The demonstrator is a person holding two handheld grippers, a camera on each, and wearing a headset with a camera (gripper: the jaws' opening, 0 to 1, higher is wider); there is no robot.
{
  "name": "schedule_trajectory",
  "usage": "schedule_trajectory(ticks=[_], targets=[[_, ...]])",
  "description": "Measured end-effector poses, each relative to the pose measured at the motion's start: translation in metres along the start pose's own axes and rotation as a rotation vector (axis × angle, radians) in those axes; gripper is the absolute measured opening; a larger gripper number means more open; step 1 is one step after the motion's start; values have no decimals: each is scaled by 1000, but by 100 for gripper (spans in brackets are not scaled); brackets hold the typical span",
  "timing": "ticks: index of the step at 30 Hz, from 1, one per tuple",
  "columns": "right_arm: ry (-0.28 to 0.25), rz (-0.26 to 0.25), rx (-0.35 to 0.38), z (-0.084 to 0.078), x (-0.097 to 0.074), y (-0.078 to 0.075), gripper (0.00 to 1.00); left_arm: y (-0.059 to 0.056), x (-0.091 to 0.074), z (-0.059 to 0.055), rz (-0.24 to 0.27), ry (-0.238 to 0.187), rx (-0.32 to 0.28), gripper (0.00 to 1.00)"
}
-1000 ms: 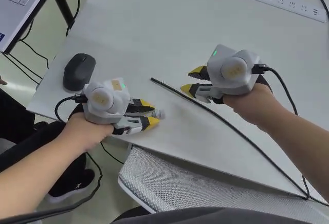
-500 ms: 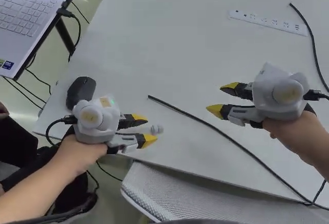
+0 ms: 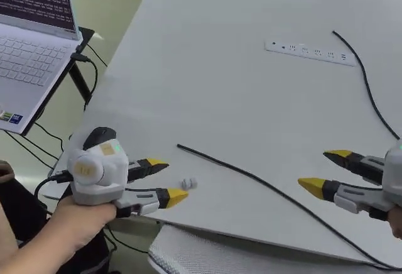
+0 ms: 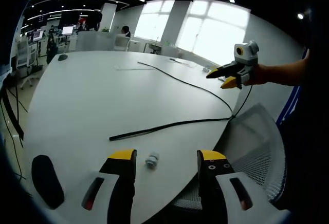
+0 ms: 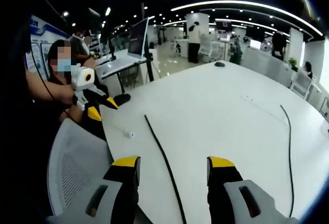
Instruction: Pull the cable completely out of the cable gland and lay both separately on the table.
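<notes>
A small pale cable gland (image 3: 188, 184) (image 4: 151, 159) (image 5: 128, 133) lies on the white table near its front edge. A thin black cable (image 3: 264, 189) (image 4: 169, 126) (image 5: 164, 165) lies apart from it, running diagonally to the table's right edge. My left gripper (image 3: 163, 180) (image 4: 167, 157) hovers open just left of the gland, empty. My right gripper (image 3: 326, 172) (image 5: 172, 162) is open and empty above the cable's right part, well away from the gland.
A black mouse (image 3: 94, 137) (image 4: 46, 180) sits at the table's left corner behind the left gripper. A laptop (image 3: 31, 54) stands on a side stand at left. A white power strip (image 3: 311, 53) and another black lead (image 3: 367, 88) lie farther back. A mesh chair (image 3: 213, 252) is under the front edge.
The left gripper has let go of the gland, which now lies on the table, and drawn back left. The right gripper has moved far right, away from the cable's end. The head camera tilted up.
</notes>
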State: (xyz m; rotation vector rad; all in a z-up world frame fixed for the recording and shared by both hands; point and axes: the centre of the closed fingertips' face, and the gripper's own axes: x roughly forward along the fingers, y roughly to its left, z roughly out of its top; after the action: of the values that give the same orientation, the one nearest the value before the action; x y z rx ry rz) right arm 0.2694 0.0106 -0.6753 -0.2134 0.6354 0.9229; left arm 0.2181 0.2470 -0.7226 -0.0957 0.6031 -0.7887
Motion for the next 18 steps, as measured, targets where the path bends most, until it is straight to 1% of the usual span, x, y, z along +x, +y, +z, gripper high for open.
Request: schedule_trajectory(ticks=[3, 6, 9, 13, 16, 18], targets=[[-15, -8, 32, -13, -10, 2, 60, -7, -6, 8, -4, -22, 13, 53], [-46, -24, 77, -23, -21, 4, 65, -16, -10, 12, -7, -24, 25, 57], [-61, -34, 98, -31, -28, 6, 69, -22, -12, 10, -12, -14, 33, 61], [-79, -40, 128, -42, -37, 6, 75, -30, -13, 6, -14, -9, 43, 68], [-74, -46, 149, -51, -41, 4, 79, -34, -12, 2, -12, 14, 55, 72], [-69, -45, 150, -55, -44, 5, 80, -35, -12, 1, -14, 19, 54, 74]])
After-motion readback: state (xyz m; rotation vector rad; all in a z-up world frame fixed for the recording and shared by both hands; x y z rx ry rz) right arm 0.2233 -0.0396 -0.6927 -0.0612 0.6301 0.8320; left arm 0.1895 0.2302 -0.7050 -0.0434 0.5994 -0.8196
